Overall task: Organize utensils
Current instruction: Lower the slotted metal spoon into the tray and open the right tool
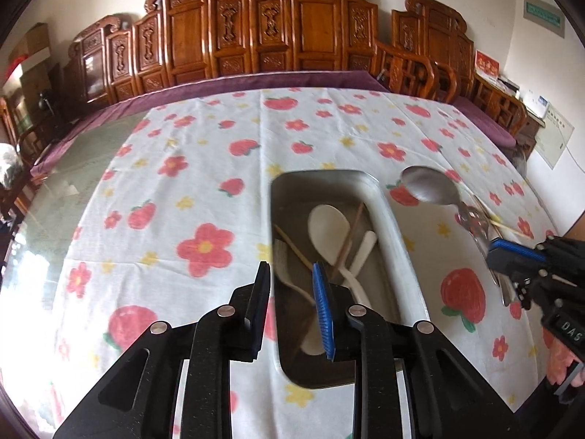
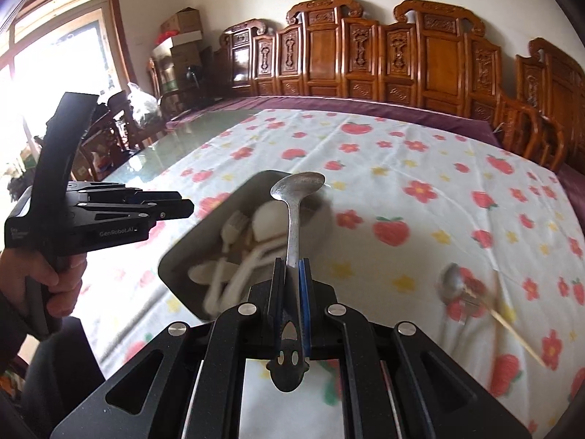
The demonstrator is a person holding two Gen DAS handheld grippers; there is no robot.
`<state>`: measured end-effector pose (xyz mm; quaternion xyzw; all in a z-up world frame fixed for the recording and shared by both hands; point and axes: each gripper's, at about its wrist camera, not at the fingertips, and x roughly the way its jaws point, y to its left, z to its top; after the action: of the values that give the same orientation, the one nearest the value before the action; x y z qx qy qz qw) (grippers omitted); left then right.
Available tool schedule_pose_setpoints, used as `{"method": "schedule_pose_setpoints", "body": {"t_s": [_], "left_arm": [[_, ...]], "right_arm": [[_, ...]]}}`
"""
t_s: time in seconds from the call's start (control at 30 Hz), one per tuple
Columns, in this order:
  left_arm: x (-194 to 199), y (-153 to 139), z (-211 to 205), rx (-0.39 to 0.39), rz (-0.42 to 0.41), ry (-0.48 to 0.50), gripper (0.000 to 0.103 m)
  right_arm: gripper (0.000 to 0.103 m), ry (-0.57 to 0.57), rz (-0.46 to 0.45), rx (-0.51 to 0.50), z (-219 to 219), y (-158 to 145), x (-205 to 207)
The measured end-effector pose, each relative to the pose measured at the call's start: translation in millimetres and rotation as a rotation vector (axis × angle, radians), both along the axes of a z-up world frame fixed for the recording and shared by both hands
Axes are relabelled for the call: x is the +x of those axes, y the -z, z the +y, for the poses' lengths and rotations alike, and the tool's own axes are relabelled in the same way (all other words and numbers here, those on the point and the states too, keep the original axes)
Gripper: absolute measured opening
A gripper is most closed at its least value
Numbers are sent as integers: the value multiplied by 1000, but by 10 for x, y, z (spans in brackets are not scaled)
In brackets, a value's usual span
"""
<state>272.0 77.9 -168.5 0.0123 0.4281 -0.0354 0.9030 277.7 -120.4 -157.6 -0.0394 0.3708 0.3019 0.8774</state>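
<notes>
We see a metal tray [image 1: 387, 219] holding white plastic spoons [image 1: 329, 226], a fork [image 2: 232, 228] and chopsticks [image 1: 351, 232]. Right of the tray, another metal spoon [image 2: 451, 281] lies on the cloth; a third metal spoon [image 2: 294, 216] is raised over it.

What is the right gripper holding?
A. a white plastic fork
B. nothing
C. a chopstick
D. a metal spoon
D: the right gripper is shut on the handle of a metal spoon, whose bowl sticks out ahead over the tray.
</notes>
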Motion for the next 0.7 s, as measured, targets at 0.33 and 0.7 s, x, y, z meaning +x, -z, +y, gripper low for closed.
{"method": "schedule_pose_setpoints", "body": {"t_s": [0.33,0.7], "left_arm": [[-59,-168,327,2,-30,-36,23],[-111,-264,510,10,-48,-53,23]], "right_arm": [[10,-33,80,-26,609,112,225],[9,-2,139,-95,961,363,439]]}}
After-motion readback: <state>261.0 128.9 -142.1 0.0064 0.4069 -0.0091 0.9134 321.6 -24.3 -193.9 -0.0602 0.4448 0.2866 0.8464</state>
